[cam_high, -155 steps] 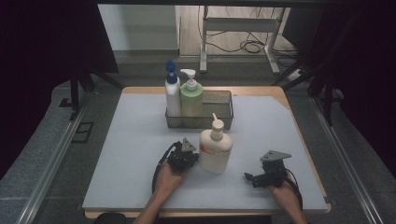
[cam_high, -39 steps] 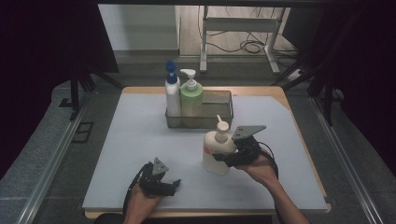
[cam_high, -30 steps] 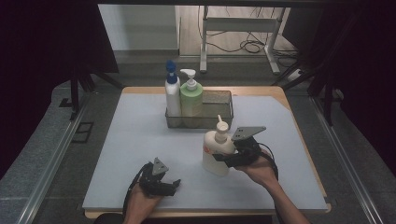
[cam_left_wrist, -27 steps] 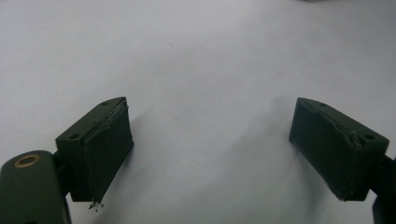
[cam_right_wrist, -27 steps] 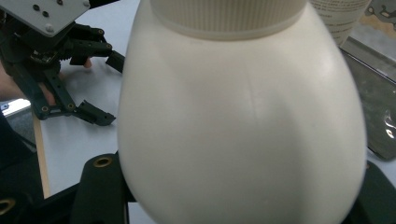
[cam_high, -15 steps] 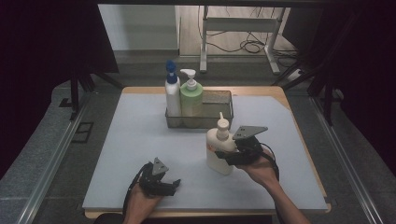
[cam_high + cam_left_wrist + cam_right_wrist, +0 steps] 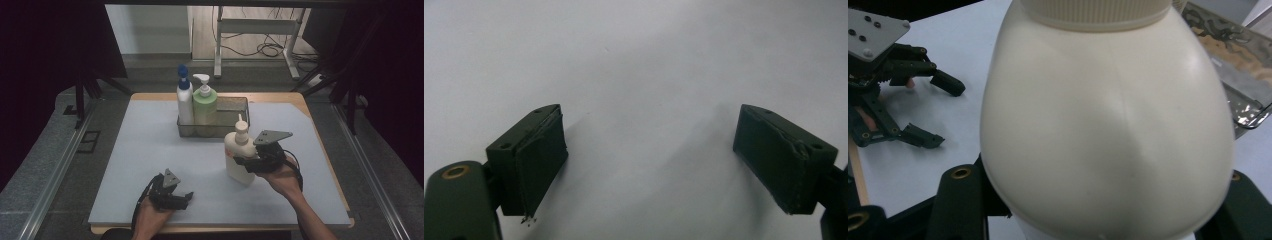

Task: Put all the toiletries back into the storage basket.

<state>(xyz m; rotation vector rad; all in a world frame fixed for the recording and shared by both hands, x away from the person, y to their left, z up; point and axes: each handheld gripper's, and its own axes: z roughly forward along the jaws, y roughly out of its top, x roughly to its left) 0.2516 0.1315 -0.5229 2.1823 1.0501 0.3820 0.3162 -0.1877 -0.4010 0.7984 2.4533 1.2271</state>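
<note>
Dark surroundings left and right. Far side: pale wall (image 7: pixel 147 27), lit wood floor (image 7: pixel 250 30), white metal stand (image 7: pixel 257 30), loose cables (image 7: pixel 267 49).

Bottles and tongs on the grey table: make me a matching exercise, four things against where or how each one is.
Things:
1. cream plastic pump bottle
2. pale green pump bottle
3. left tongs
4. white bottle with a blue cap

States:
A. open, nothing between them, low over the mat
B. clamped in the right tongs
C. at the left end of the wire basket
D. in the basket, just right of the blue-capped one

Pairs: 1-B, 2-D, 3-A, 4-C
</note>
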